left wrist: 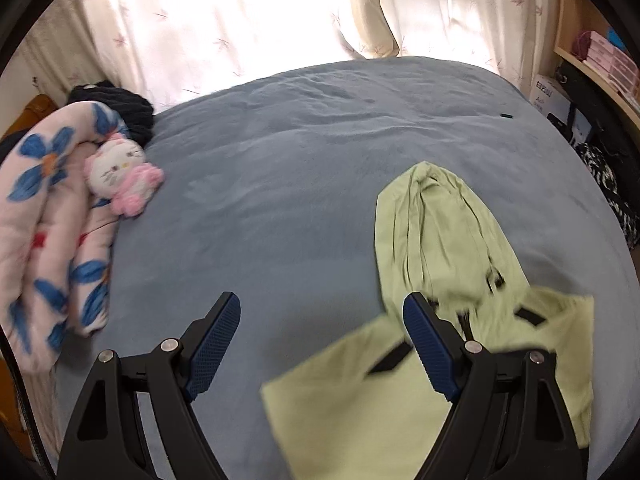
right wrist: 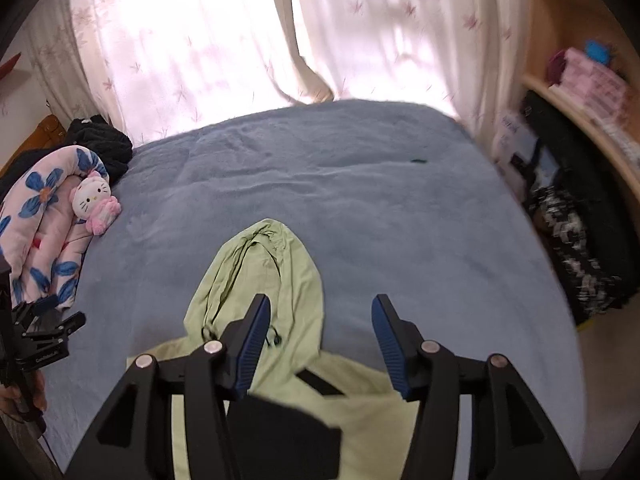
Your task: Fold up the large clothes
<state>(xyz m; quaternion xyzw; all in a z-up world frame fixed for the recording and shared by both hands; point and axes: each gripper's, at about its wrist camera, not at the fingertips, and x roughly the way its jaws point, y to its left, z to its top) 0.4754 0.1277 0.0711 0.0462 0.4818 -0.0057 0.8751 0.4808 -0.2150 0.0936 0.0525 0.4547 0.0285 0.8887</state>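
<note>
A light green hooded jacket (left wrist: 432, 232) (right wrist: 260, 272) lies on the blue bed cover (left wrist: 280, 184) (right wrist: 360, 208), hood pointing toward the window and body nearest me. It has black drawcords and black trim strips. My left gripper (left wrist: 320, 300) hangs open above the bed, to the left of the jacket, with its right finger in front of the collar area. Over the base of the hood, my right gripper (right wrist: 320, 300) is open too, and its blue pads press on nothing. A dark blurred patch (right wrist: 280, 432) covers part of the jacket's body.
A rolled floral quilt (left wrist: 44, 216) (right wrist: 44, 216), a white and pink plush cat (left wrist: 120, 172) (right wrist: 96, 200) and dark clothing (left wrist: 116, 104) sit at the bed's left edge. Curtains (left wrist: 240, 20) hang behind. A wooden shelf (right wrist: 580, 92) and clutter stand on the right.
</note>
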